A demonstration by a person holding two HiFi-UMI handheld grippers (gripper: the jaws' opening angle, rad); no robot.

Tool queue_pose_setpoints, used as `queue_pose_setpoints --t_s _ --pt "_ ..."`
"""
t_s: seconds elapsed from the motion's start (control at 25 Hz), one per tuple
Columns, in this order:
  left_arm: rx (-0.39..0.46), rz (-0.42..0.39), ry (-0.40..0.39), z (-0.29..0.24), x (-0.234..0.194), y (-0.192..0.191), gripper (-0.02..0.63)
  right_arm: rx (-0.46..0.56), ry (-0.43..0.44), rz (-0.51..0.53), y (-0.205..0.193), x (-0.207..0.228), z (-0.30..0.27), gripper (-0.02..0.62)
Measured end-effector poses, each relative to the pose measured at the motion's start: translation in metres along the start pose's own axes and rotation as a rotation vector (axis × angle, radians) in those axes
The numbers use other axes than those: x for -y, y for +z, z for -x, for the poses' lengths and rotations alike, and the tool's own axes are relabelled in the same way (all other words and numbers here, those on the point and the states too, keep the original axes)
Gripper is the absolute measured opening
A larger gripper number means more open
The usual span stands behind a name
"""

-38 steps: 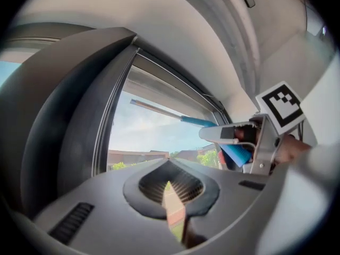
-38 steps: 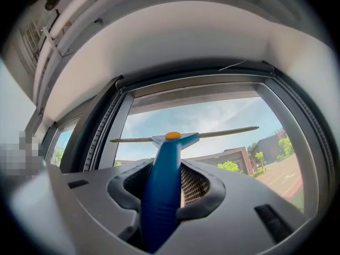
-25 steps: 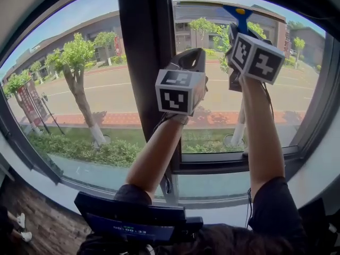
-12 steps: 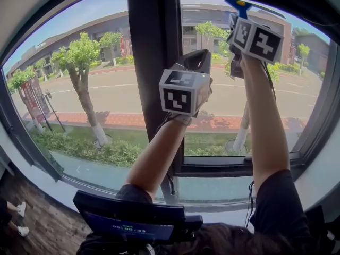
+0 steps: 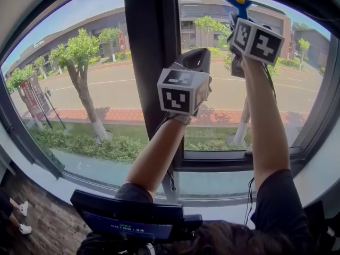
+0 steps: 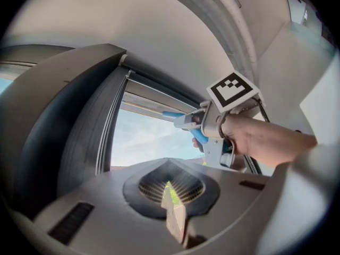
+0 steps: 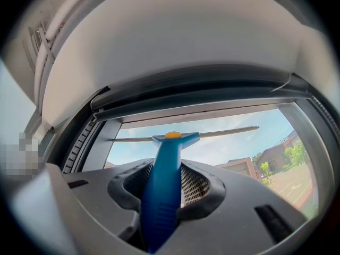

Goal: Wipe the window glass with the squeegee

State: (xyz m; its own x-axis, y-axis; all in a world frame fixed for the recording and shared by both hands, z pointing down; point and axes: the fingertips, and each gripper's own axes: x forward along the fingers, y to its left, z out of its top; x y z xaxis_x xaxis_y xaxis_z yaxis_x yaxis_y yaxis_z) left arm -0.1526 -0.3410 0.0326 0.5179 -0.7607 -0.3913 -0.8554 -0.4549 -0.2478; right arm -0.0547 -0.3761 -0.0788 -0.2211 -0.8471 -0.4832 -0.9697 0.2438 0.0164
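The blue squeegee (image 7: 163,190) stands upright between the jaws of my right gripper (image 7: 166,198), which is shut on its handle. Its long thin blade (image 7: 223,132) lies level against the window glass (image 7: 234,145) just under the top frame. In the head view the right gripper (image 5: 238,16) is raised high at the right pane (image 5: 218,97), and the squeegee (image 5: 238,5) pokes out above the marker cube. My left gripper (image 5: 194,58) is held up lower, in front of the dark mullion (image 5: 150,62). The left gripper (image 6: 171,198) is shut with nothing in it; its view shows the squeegee (image 6: 197,135) off to the right.
A dark frame rail (image 7: 202,97) runs above the blade, with white ceiling beyond it. The sill (image 5: 234,163) closes the pane below. A left pane (image 5: 74,89) lies past the mullion. A dark screen device (image 5: 133,222) sits at my chest.
Over the last second my right gripper rose with the squeegee to the top of the pane. The left gripper stayed roughly where it was.
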Motion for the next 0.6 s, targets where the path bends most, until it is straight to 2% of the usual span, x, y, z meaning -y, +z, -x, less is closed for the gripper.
queue_pose_setpoints --t_s 0.6 --pt "-0.053 0.059 -0.016 0.008 0.012 -0.035 0.002 -0.011 0.016 0.008 -0.033 0.003 0.018 0.135"
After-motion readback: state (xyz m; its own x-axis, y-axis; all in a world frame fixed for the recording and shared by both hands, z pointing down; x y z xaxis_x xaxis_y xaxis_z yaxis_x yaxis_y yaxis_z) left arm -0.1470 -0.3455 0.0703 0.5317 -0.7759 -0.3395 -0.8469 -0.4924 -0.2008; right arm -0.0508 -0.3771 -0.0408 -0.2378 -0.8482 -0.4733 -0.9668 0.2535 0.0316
